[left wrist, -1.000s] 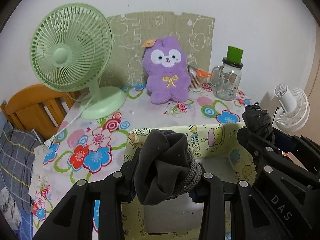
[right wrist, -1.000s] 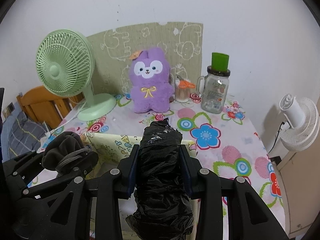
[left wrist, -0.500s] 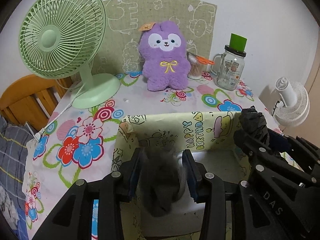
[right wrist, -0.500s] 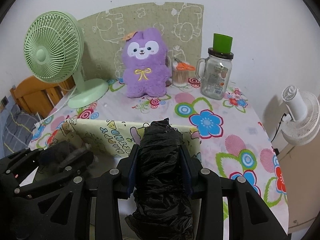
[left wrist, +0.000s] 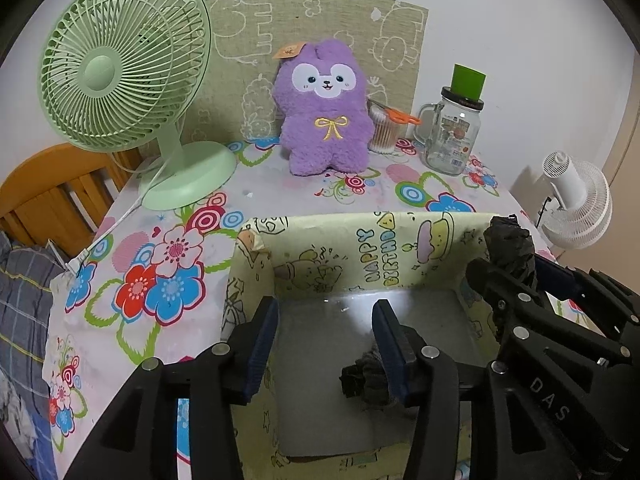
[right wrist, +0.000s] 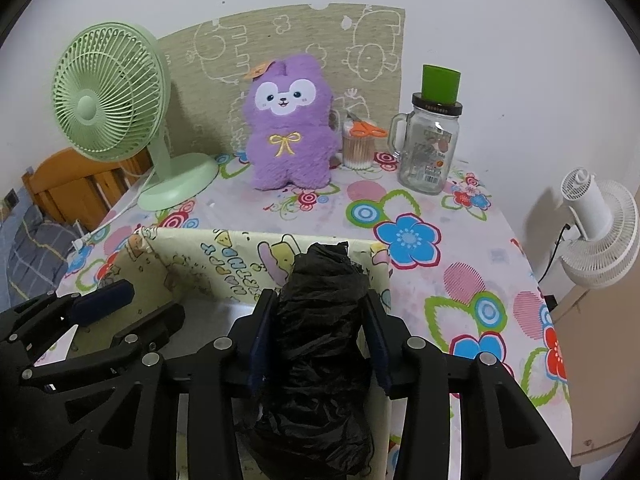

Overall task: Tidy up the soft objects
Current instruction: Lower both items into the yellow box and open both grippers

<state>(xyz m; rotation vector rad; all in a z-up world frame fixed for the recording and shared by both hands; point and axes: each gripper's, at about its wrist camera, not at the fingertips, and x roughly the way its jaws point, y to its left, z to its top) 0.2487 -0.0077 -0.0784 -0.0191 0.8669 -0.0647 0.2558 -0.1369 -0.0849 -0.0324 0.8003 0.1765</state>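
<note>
Your left gripper [left wrist: 324,332] hung over the box [left wrist: 360,240], a carton lined with yellow birthday-print paper on the flowered tablecloth [left wrist: 160,248]. Its jaws were opening and the space between the blue pads was empty. The dark grey rolled sock [left wrist: 366,376] lay on the pale floor of the box, partly hidden behind the gripper's right finger; whether it touched that finger could not be told. Your right gripper [right wrist: 320,332] pointed down over the box's right side with the crumpled black plastic bundle [right wrist: 320,320] between its pads. Those jaws were opening too, though both pads lay against the bundle. At the back of the table stood a green fan [left wrist: 124,76], a purple plush toy [left wrist: 324,108] and a glass jar [left wrist: 452,128] with a green cap.
</note>
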